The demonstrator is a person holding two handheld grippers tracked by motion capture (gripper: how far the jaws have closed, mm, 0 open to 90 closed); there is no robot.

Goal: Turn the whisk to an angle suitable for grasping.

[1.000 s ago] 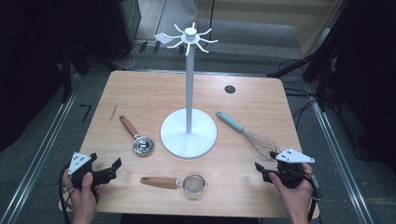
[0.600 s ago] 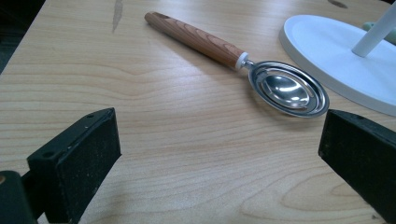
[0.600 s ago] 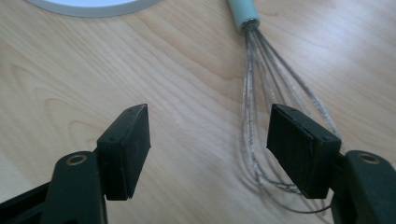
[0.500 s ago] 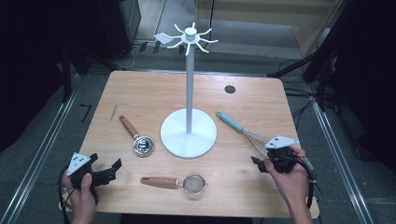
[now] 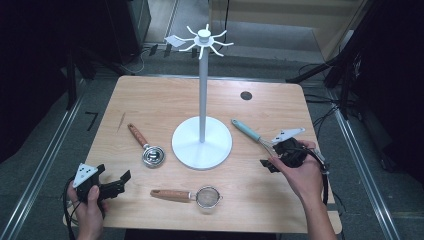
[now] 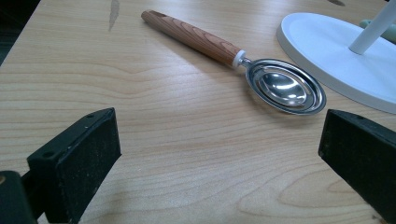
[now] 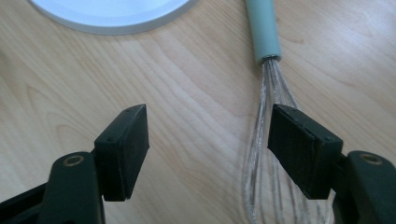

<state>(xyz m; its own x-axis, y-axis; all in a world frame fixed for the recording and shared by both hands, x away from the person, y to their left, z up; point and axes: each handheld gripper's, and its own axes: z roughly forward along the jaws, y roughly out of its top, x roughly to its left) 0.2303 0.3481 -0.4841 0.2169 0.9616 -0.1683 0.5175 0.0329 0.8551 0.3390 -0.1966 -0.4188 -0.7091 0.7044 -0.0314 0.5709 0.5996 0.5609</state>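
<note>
A white hook stand (image 5: 202, 142) rises from the middle of the wooden table (image 5: 165, 100). Right of its base lies a whisk (image 5: 246, 130) with a teal handle. My right gripper (image 5: 270, 161) hovers open over the whisk's wire end. In the right gripper view the wires (image 7: 270, 88) run just inside the right jaw of that gripper (image 7: 208, 140), with nothing pinched. My left gripper (image 5: 117, 182) rests open at the front left corner. Ahead of its open jaws (image 6: 219, 149) lies a wooden-handled measuring spoon (image 6: 285, 88), also seen from above (image 5: 145, 145).
A small strainer (image 5: 192, 195) with a wooden handle lies near the front edge. A dark round hole (image 5: 245, 95) sits at the table's back right. The stand's base (image 6: 336, 46) is just beyond the spoon. Dark floor and cables surround the table.
My right gripper has moved from the front right corner forward and left, up over the whisk's wires. The left gripper has stayed put.
</note>
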